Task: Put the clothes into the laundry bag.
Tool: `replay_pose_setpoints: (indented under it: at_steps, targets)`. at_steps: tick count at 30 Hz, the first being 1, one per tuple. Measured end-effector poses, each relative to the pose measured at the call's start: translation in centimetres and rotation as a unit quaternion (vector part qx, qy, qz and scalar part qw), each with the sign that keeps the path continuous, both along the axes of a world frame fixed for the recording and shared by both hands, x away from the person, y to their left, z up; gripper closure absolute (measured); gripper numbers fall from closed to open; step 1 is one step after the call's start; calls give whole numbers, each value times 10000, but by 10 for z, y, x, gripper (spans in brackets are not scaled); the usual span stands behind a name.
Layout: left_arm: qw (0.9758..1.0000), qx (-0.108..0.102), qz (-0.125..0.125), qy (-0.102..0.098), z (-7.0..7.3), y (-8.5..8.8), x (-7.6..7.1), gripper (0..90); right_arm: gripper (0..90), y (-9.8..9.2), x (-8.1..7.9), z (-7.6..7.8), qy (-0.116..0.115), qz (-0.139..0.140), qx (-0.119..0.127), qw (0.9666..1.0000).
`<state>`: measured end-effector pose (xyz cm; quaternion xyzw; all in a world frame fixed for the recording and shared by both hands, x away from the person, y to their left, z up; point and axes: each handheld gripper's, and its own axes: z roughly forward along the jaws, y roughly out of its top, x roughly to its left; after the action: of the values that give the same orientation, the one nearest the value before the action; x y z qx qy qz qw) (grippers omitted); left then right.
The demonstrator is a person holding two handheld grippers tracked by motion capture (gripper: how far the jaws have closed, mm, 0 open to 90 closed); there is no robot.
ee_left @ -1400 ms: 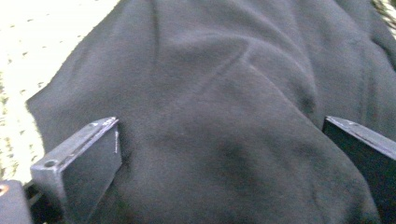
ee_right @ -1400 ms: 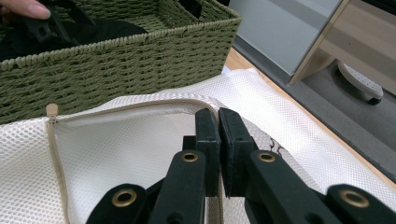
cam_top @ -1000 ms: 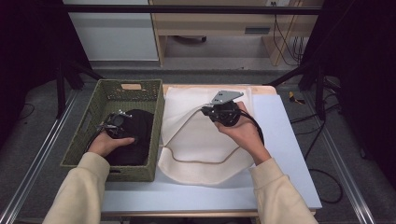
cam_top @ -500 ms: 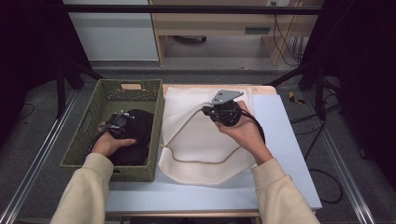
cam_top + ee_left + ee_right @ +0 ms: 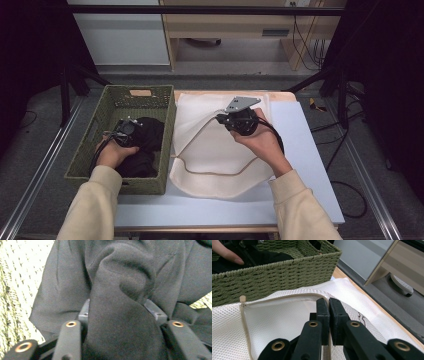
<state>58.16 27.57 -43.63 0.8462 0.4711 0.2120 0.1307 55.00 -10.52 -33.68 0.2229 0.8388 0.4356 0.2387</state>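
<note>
While left gripper (image 5: pixel 125 131) has just been closing on black garment (image 5: pixel 120 305) in basket (image 5: pixel 150 102) — mesh bag (image 5: pixel 210 125) rightward, its zipper edge (image 5: pixel 287 297) pinched by right gripper (image 5: pixel 329 306).

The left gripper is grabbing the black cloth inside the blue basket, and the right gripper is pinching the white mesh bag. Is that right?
Nearly. The basket is green, not blue, as the high view shows. The rest stands: the left gripper, whose jaws have just been closing, has the black cloth bunched between them, and the right gripper pinches the white mesh bag at its zipped edge.
</note>
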Motion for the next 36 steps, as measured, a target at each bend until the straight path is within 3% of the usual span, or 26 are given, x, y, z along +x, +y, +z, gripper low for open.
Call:
replay_pose_setpoints:
  at_steps: [1, 8, 10, 11, 14, 17, 19, 22, 23, 24, 25, 26, 29, 31, 32, 33, 36]
  targets:
    - [10000, 6, 18, -3, 1, 0, 0, 576, 870, 0, 0, 0, 9, -21, 15, 10000]
    - [9999, -15, 57, -154, 8, 3, -1, 637, 870, 0, 4, 4, 29, -4, -9, 10000]
    - [9995, -87, 76, -296, 12, 5, -2, 643, 870, 1, 4, 5, 10, 14, -23, 10000]
    - [9988, -235, 116, -410, 17, 9, -3, 646, 870, 2, 4, 6, 12, -2, -18, 10000]
    - [9978, -297, 117, -579, 23, 13, -6, 648, 870, 2, 5, 7, 19, 1, -3, 10000]
    - [9947, -413, 10, -943, 37, 18, -13, 647, 870, 2, 7, 7, 84, 3, -38, 10000]
    - [9942, -419, -38, -993, 40, 19, -15, 648, 870, 2, 8, 8, 94, 15, -63, 9999]
    - [9904, -604, -94, -1243, 53, 23, -22, 647, 870, 2, 9, 9, 120, 0, -84, 9999]
    - [9878, -644, -176, -1406, 62, 24, -27, 647, 871, 2, 10, 10, 135, 11, -84, 9999]
    - [9878, -644, -176, -1406, 62, 24, -27, 647, 871, 2, 10, 10, 135, 11, -84, 9999]
    - [9844, -663, -279, -1607, 73, 23, -33, 647, 870, 2, 12, 10, 176, 26, -71, 9998]
    - [9844, -663, -279, -1607, 73, 23, -33, 647, 870, 2, 12, 10, 176, 26, -71, 9998]
    - [9803, -729, -486, -1769, 89, 22, -43, 646, 870, 2, 15, 10, 252, 48, -105, 9996]
    - [9747, -753, -691, -1990, 103, 20, -54, 646, 871, 2, 17, 12, 319, 51, -92, 9994]
    - [9747, -753, -691, -1990, 103, 20, -54, 646, 871, 2, 17, 12, 319, 51, -92, 9994]
    - [9717, -809, -762, -2083, 110, 19, -59, 646, 871, 2, 18, 12, 330, 65, -112, 9994]
    - [9665, -944, -984, -2172, 123, 13, -69, 645, 871, 3, 19, 14, 382, 98, -125, 9991]
